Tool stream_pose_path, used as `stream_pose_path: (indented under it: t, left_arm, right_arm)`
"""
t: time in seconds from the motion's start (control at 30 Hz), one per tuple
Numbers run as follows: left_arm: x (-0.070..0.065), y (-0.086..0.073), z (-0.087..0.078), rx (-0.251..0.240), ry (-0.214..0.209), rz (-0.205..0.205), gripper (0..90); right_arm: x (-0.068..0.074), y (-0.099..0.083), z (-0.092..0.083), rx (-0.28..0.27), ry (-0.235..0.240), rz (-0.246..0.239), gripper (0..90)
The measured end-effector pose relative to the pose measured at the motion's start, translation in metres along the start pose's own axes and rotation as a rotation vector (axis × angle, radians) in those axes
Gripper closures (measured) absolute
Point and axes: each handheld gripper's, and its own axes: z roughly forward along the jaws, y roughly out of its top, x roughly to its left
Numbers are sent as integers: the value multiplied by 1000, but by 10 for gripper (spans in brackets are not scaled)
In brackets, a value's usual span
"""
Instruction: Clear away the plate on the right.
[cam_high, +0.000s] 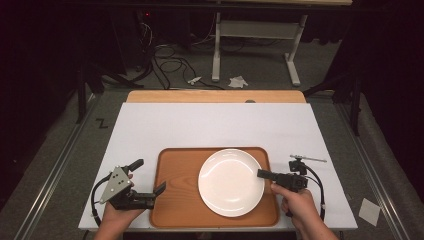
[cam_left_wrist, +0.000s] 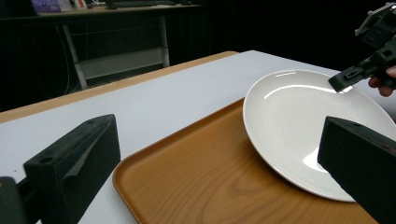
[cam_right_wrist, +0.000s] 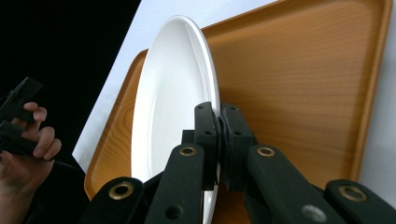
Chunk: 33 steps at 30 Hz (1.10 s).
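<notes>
Plate (cam_high: 231, 182), white, round, sits on wooden tray (cam_high: 172, 200), right of tray centre, near front edge of the white table (cam_high: 210, 125).

High view: right gripper (cam_high: 261, 173) comes in level from the right, jaws closed on plate's right rim. Plate reads close to flat here, face up. Round, so no real long axis; open side points up. Left gripper (cam_high: 148, 177) sits off tray's left edge, jaws wide apart, nothing between them, one jaw tip by the tray's left rim. My read: right does the pinch, left waits to steady the tray or take the far rim.

Left gripper view: own jaws spread, one over bare table, other over the tray (cam_left_wrist: 210, 177). Plate (cam_left_wrist: 299, 126) lies ahead at right, bowl up, glare on the glaze. Right gripper (cam_left_wrist: 340, 83) tip meets the far rim. Near rim looks seated on tray; can't tell if far rim is lifted.

Right gripper view: cam is rolled, so plate (cam_right_wrist: 173, 93) shows as a tall ellipse; that's the cam, not plate on edge. Jaws shut tight on the rim, one pad on the inner face, one underneath. Rim pinch bc a flat plate offers no other hold. Grip is at one edge only, so prob pivots when lifted. Person's left hand (cam_right_wrist: 28, 149) shows far left.
</notes>
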Motion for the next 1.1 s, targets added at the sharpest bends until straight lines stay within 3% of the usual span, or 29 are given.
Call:
stream_pose_path:
  t: [0.4, 0.87, 1.1]
  left_arm:
    - [-2, -1, 4, 18, -16, 11, 1]
    - [-2, -3, 7, 36, -25, 0, 1]
    - [-2, -2, 6, 37, -27, 4, 1]
  right_arm:
    - [-7, 1, 6, 54, -91, -24, 850]
    - [-15, 1, 12, 105, -132, -8, 818]
    - [-13, -1, 17, 128, -194, -51, 775]
